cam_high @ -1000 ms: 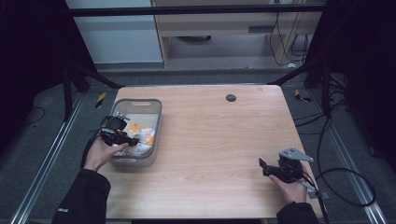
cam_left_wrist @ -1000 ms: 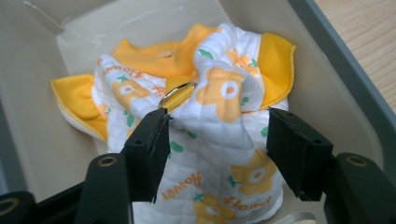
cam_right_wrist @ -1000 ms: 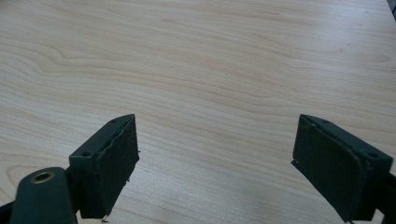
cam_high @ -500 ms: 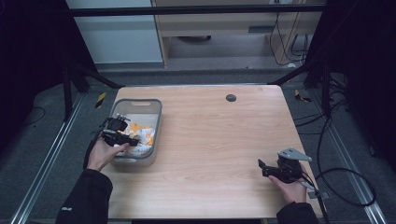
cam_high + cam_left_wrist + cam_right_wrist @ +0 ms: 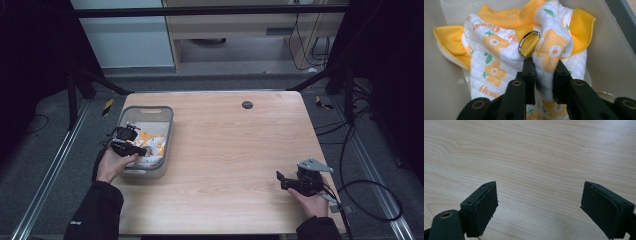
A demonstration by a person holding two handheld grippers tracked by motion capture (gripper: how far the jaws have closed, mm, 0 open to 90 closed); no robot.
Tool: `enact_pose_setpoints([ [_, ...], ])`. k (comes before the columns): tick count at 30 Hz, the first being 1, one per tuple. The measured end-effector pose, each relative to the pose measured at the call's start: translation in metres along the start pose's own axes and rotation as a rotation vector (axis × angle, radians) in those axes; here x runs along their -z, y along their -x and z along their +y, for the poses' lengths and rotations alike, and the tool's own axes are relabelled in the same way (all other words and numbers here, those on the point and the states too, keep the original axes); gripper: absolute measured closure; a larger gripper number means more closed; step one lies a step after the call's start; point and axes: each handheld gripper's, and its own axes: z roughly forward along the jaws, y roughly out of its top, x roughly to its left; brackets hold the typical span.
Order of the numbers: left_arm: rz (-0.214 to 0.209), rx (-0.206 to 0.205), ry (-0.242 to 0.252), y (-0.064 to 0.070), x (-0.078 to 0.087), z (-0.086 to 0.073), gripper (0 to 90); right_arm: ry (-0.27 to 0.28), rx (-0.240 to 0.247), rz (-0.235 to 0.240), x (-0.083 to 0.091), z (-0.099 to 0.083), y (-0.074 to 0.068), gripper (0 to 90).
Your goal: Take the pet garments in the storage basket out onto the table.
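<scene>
Currently one grey bin point(image 5: 168, 125) is seen at the left side of the worktop point(image 5: 230, 150), and one small white garment point(image 5: 506, 57) printed with orange flowers lies inside it. The left claw point(image 5: 543, 75) is lowered into the bin and is clamped on a raised fold of that garment. Just ahead of its jaws, one metal ring point(image 5: 529, 43) is threaded on a yellow strap. Two yellow sleeves are spread to either side of the claw. The right claw point(image 5: 539, 207) is held low over bare wood near the worktop's right edge, well apart from the bin, its two jaws spread wide with nothing between them. One dark round hole point(image 5: 247, 104) is set in the far side of the worktop.
</scene>
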Motion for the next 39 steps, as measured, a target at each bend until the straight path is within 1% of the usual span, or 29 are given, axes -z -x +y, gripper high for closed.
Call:
enact_pose_setpoints([
  [4, 0.005, -0.015, 0.000, -0.002, 0.007, 0.003, 79.4, -0.002, 0.005, -0.004, 0.000, 0.000, 0.001, 13.5],
  [8, 0.016, -0.030, 0.018, -0.002, 0.015, 0.005, 80.1, -0.007, 0.006, -0.008, -0.001, 0.000, 0.000, 13.5],
  [12, 0.014, -0.024, 0.036, -0.004, 0.021, 0.003, 80.4, -0.004, 0.011, -0.008, 0.000, 0.000, 0.000, 13.5],
  [15, 0.018, -0.023, 0.059, -0.006, 0.032, 0.002, 80.5, -0.006, 0.006, -0.008, -0.001, 0.000, 0.000, 13.4],
  [16, 0.018, -0.023, 0.059, -0.006, 0.032, 0.002, 80.6, -0.006, 0.006, -0.008, -0.001, 0.000, 0.000, 13.4],
  [17, 0.017, -0.026, 0.072, -0.006, 0.038, 0.002, 80.6, -0.007, 0.007, -0.010, -0.001, 0.000, 0.000, 13.4],
  [18, 0.017, -0.026, 0.072, -0.006, 0.038, 0.002, 80.6, -0.007, 0.007, -0.010, -0.001, 0.000, 0.000, 13.4],
  [20, 0.027, -0.037, 0.089, -0.004, 0.046, 0.004, 80.6, -0.004, 0.009, -0.009, 0.000, 0.000, 0.000, 13.3],
  [21, 0.027, -0.037, 0.089, -0.004, 0.046, 0.004, 80.7, -0.004, 0.009, -0.009, 0.000, 0.000, 0.000, 13.3],
  [23, 0.036, -0.046, 0.101, -0.002, 0.052, 0.005, 80.8, -0.004, 0.012, -0.013, 0.000, 0.000, 0.000, 12.7],
  [29, 0.041, -0.048, 0.115, -0.001, 0.057, 0.007, 80.9, -0.001, 0.011, -0.013, 0.000, 0.000, 0.000, 12.6],
  [30, 0.044, -0.049, 0.127, -0.001, 0.062, 0.007, 80.9, -0.003, 0.011, -0.013, 0.000, 0.000, 0.000, 12.6],
  [32, 0.044, -0.050, 0.133, -0.001, 0.065, 0.008, 81.0, -0.005, 0.011, -0.012, 0.000, 0.000, 0.000, 12.6],
  [34, 0.049, -0.054, 0.153, 0.000, 0.074, 0.010, 81.0, -0.007, 0.008, -0.007, 0.000, 0.000, 0.000, 12.6],
  [35, 0.049, -0.054, 0.153, 0.000, 0.074, 0.010, 81.0, -0.006, 0.008, -0.007, 0.000, 0.000, 0.000, 12.6],
  [37, 0.053, -0.061, 0.176, 0.001, 0.084, 0.012, 81.1, -0.005, 0.010, -0.010, 0.000, 0.000, 0.000, 12.6],
  [39, 0.060, -0.071, 0.188, 0.002, 0.090, 0.013, 81.1, -0.007, 0.005, -0.009, 0.000, 0.000, 0.000, 12.6],
])
